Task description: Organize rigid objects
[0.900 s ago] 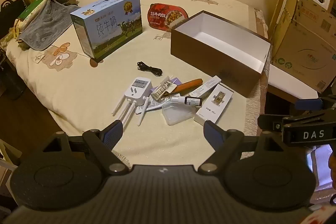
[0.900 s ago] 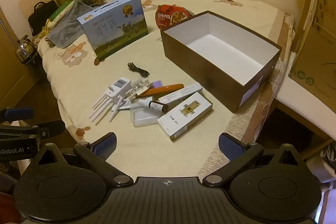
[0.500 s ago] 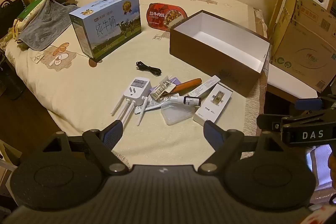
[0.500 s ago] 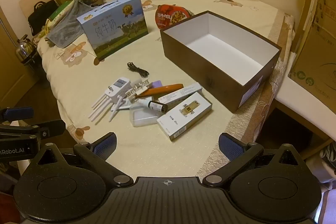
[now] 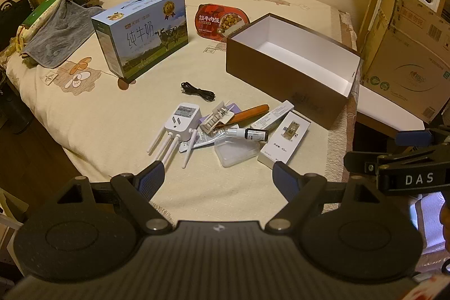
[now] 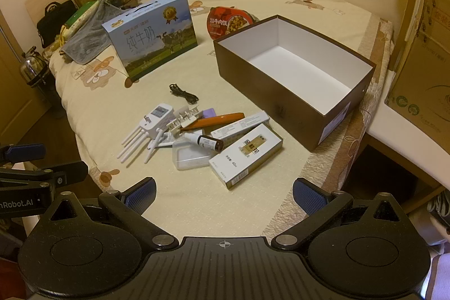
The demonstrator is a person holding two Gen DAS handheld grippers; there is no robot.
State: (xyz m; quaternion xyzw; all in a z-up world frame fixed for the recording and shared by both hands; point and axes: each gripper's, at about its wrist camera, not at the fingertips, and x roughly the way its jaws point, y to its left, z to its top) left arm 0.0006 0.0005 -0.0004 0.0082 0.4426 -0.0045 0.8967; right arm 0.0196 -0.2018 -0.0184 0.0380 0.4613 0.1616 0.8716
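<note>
Fingers of the left hand-held gripper [image 5: 218, 177] stand wide apart and hold nothing, above the near edge of the bed [image 5: 84, 108]. The right hand-held gripper [image 6: 225, 191] is also spread wide, released, and touches nothing.

The bed has a cream woven cover. On it stands a rectangular cardboard box [image 6: 284, 100], brown outside, white inside, without lid. A blue milk carton [image 5: 140, 33] stands upright to its left.

Just before the brown box lies a small heap: a flat white carton [image 6: 246, 155], a white router [image 5: 181, 123] with thin antennas, a clear plastic case [image 6: 189, 156], a slim orange knife [image 6: 215, 120], and a small dark bottle [image 6: 206, 142] on the case. A black cable [image 5: 198, 92] lies apart.
</note>
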